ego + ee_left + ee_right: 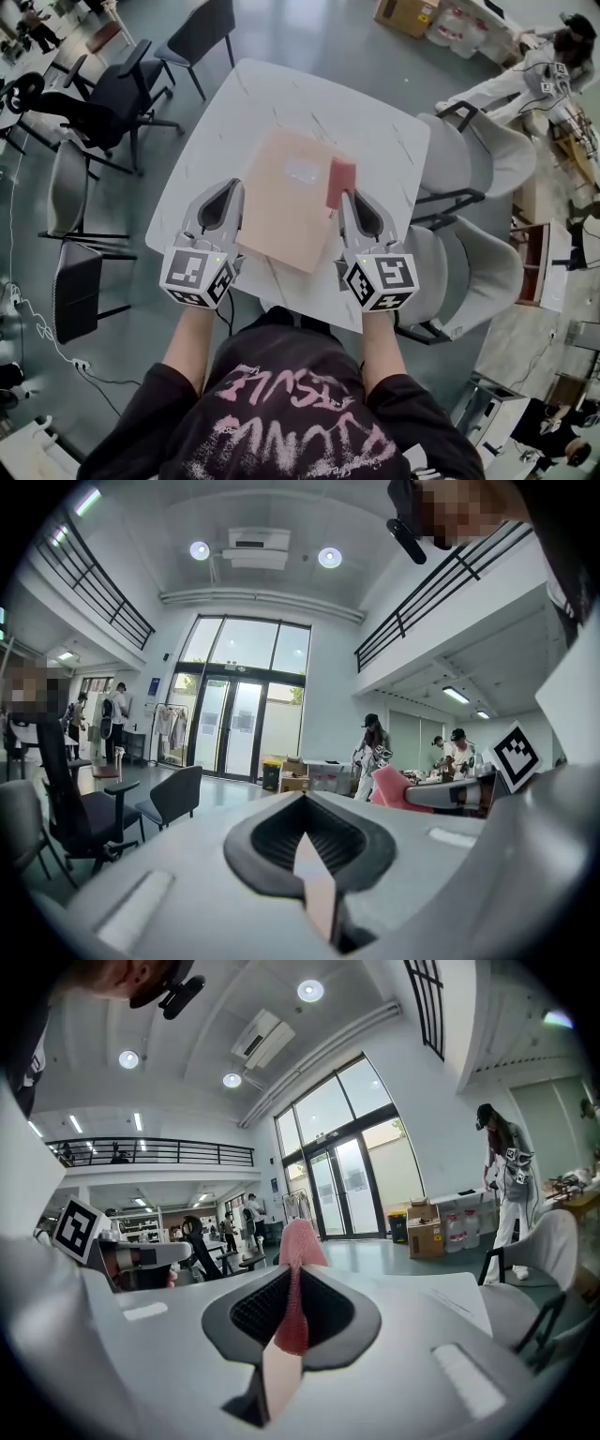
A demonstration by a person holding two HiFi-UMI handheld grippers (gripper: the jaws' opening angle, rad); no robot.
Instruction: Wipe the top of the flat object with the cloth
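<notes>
Flat object [281, 211] lies on the white worktop [394, 141], its near left edge pinched in the closed fingers of the left gripper [232, 192], probably to steady it, while the right gripper [348, 197] clamps the pink cloth [340, 180] lying farther along its top, poised to wipe

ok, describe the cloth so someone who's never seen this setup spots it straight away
On the white table lies a flat tan object, in front of the person. At its right edge, the right gripper is shut on the cloth, a small strip. It is the only pink, soft thing there, darker than the pale surface beneath.
</notes>
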